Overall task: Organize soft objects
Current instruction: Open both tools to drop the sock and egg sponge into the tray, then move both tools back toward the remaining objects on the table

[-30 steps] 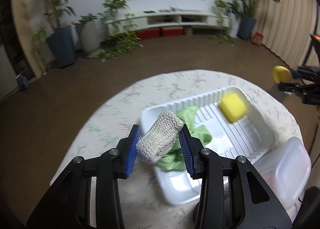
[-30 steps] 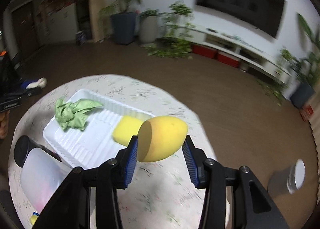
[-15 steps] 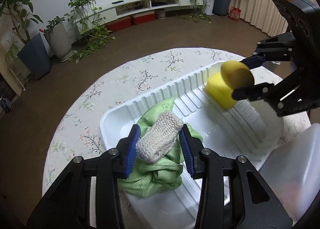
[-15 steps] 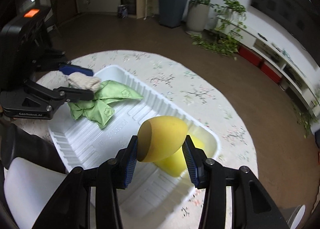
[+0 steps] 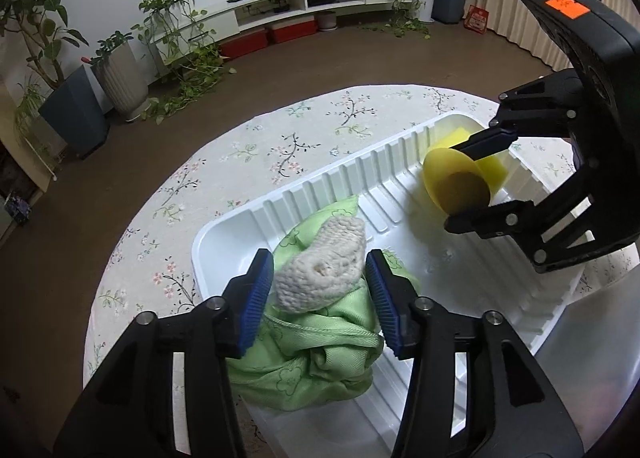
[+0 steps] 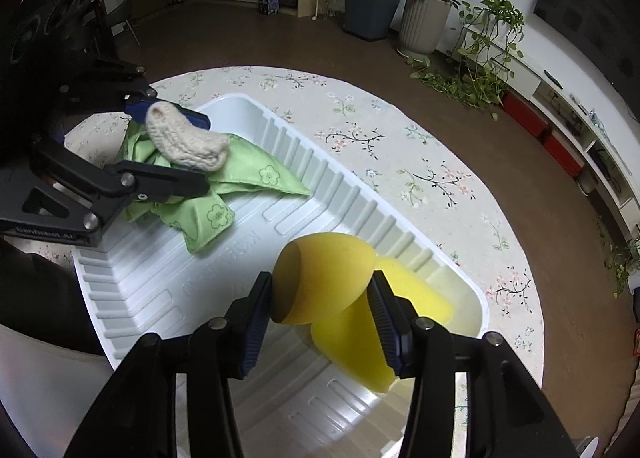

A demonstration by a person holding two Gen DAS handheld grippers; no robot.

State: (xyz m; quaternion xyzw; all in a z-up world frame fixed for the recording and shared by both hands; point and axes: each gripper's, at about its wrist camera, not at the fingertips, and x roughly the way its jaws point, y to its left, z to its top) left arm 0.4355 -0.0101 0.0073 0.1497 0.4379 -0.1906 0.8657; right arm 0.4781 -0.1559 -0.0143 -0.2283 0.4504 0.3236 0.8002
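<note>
Potted plants line the far wall of a brown-floored living room, and in front of them stands a round table under a floral tablecloth (image 5: pixel 288 145) with a white ribbed plastic tray (image 5: pixel 404 145) on it. At one end of the tray a crumpled green cloth (image 5: pixel 320 354) lies in a heap, and the left gripper (image 5: pixel 320 284) hangs over it, pointing steeply down. Its blue-padded jaws are opening around a cream knitted piece (image 5: pixel 324 262), which sits on top of the cloth; a sliver of gap shows beside each pad, so the knit looks released rather than squeezed. At the other end of the tray the right gripper (image 6: pixel 322 312) is also angled down with its jaws opening. A yellow egg-shaped sponge (image 6: pixel 320 278) is between them, resting against a yellow block sponge (image 6: pixel 360 346) that lies in the tray's corner; from the left wrist view one finger still seems to touch the egg shape, though I cannot be sure it presses. A translucent plastic container (image 5: pixel 600 338) stands just beside the tray.
</note>
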